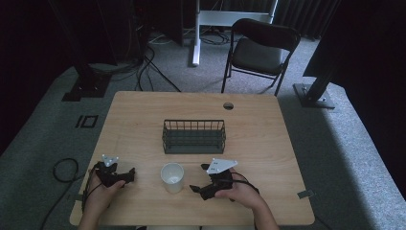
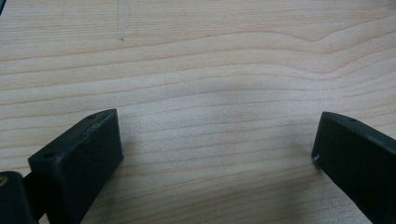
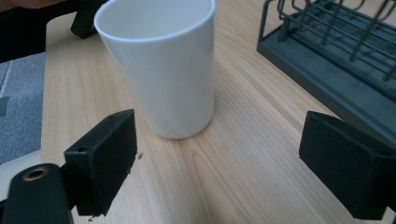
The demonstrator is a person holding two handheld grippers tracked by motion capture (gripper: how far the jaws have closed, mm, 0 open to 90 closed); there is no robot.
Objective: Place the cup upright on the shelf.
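Observation:
A white cup [image 1: 172, 177] stands upright on the wooden table [image 1: 143, 115], near its front edge. In the right gripper view the cup [image 3: 163, 70] rises just beyond my jaws, which stand wide apart with nothing between them. My right gripper [image 1: 197, 189] sits just right of the cup, pointing at it, open [image 3: 217, 163]. My left gripper [image 1: 130, 176] rests left of the cup, low over bare wood. Its jaws are spread wide over the tabletop [image 2: 210, 93] and hold nothing [image 2: 217, 149].
A dark wire rack [image 1: 194, 136] stands at the table's middle, behind the cup; its base [image 3: 336, 74] shows at right in the right gripper view. A round cable hole [image 1: 228, 106] lies near the far edge. A folding chair [image 1: 258, 50] stands beyond the table.

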